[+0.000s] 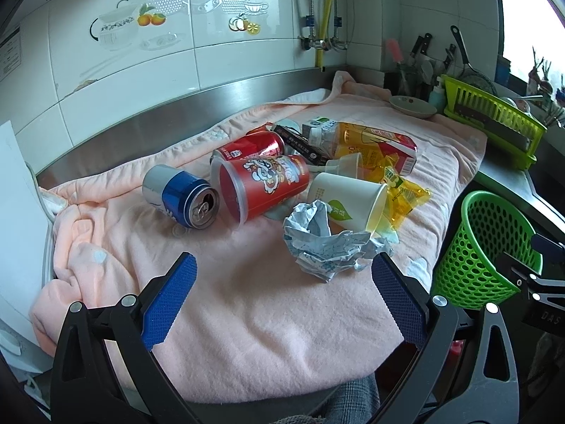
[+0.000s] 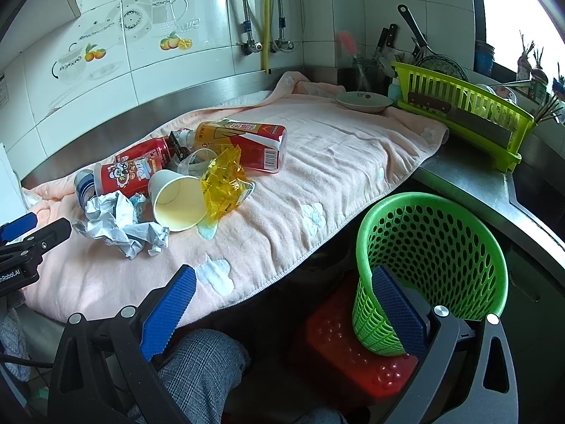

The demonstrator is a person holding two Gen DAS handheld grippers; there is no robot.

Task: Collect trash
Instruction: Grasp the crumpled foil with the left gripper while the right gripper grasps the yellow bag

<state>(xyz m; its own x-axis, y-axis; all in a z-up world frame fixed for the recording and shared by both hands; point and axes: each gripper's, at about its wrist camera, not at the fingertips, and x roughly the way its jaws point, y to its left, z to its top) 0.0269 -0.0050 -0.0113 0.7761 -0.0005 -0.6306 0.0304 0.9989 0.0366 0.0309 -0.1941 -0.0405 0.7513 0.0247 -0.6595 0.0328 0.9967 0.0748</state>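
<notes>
Trash heaped on the pink towel (image 1: 247, 304), my grippers both spread wide.
Only my right gripper (image 2: 284, 305) view shows the red stool (image 2: 339, 346), seemingly under the green basket (image 2: 441, 243); left gripper (image 1: 284, 288) faces crumpled paper (image 1: 325, 240).

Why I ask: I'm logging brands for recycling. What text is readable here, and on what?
"DAS": black body of the right claw, seen from the left wrist view.
"nRobot.AI" (start cut off): body of the left claw, seen from the right wrist view.
Too small or blurred: print on the red tub, juice carton, paper cup, yellow wrapper.
</notes>
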